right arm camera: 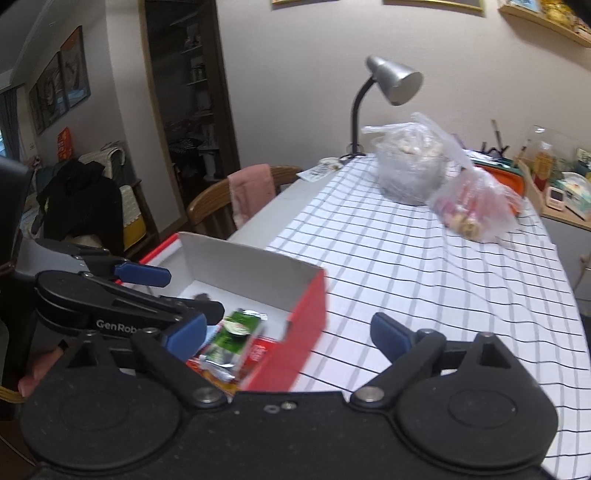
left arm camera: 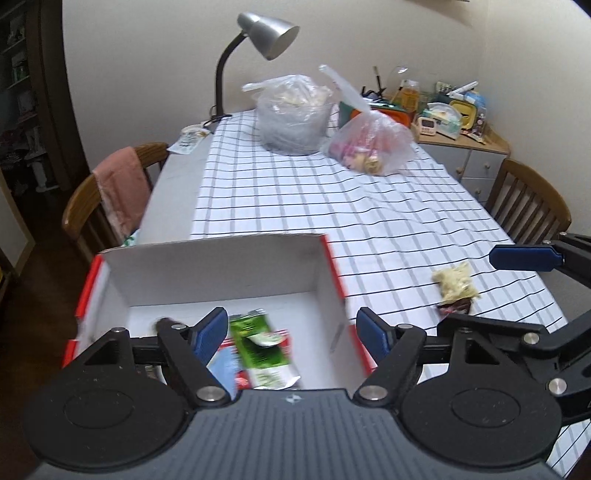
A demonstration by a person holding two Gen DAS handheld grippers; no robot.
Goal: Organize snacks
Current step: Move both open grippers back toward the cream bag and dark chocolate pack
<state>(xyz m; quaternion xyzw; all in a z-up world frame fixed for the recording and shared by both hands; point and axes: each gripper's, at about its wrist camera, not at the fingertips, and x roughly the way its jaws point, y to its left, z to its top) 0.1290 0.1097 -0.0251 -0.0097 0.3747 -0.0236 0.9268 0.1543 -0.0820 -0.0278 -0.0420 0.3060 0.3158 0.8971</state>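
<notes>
A green snack packet (left arm camera: 258, 347) lies in the open red-and-white box (left arm camera: 221, 273) at the near left corner of the desk (left arm camera: 369, 221). Its long axis runs from the near side of the box toward the far wall, tipped slightly left at the far end in the left wrist view; in the right wrist view the same packet (right arm camera: 232, 338) slants up to the right. It rests on top of flatter packets, one red and white (right arm camera: 258, 350) and one pale blue (left arm camera: 225, 369), though blur makes it hard to say how many lie beneath. A small dark item (left arm camera: 162, 325) sits on the box floor just left of it.

The left tool (left arm camera: 291, 332) hangs above the near edge of the box with its blue pads (left arm camera: 212, 332) spread wide. Nothing is between them; the green packet shows in the gap below but the pads do not touch it. The right tool (right arm camera: 288, 332) is spread wide too and holds nothing, its left pad over the box and its right pad (right arm camera: 389, 336) over the checked cloth (right arm camera: 424, 277).

Right of the box, a pale crumpled snack (left arm camera: 456, 284) with a dark end lies on the cloth, near the right tool's fingers. Two clear plastic bags (left arm camera: 373, 144) and a grey desk lamp (left arm camera: 266, 33) stand at the far end.
</notes>
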